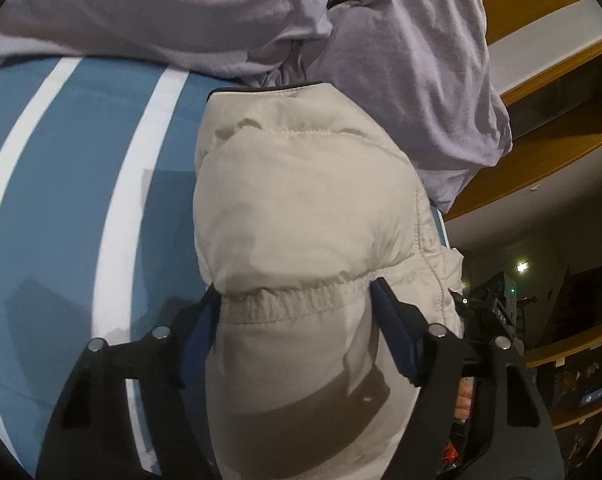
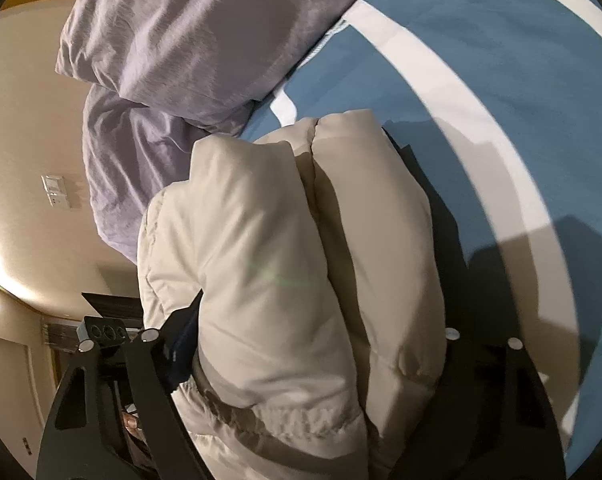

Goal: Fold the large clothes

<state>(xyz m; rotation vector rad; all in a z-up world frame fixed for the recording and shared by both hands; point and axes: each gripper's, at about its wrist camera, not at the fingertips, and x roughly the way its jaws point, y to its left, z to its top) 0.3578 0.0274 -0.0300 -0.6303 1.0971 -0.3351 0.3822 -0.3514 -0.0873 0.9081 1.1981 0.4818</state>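
Observation:
A cream puffer jacket (image 1: 301,208) lies bundled on the bed, its elastic hem (image 1: 297,300) toward the left wrist camera. My left gripper (image 1: 297,308) has that hem end between its jaws, and both blue pads (image 1: 389,312) press on the fabric. The right wrist view shows the same jacket (image 2: 269,248) as two thick folded rolls filling my right gripper (image 2: 307,320). Its left finger (image 2: 177,344) presses against the padding; the right finger is hidden behind the jacket.
The bedspread (image 1: 61,200) is blue with white stripes. A lilac duvet (image 2: 173,40) is heaped just beyond the jacket. Wooden shelves (image 1: 541,160) stand past the bed's edge, and a wall with a switch plate (image 2: 55,190) lies on the other side.

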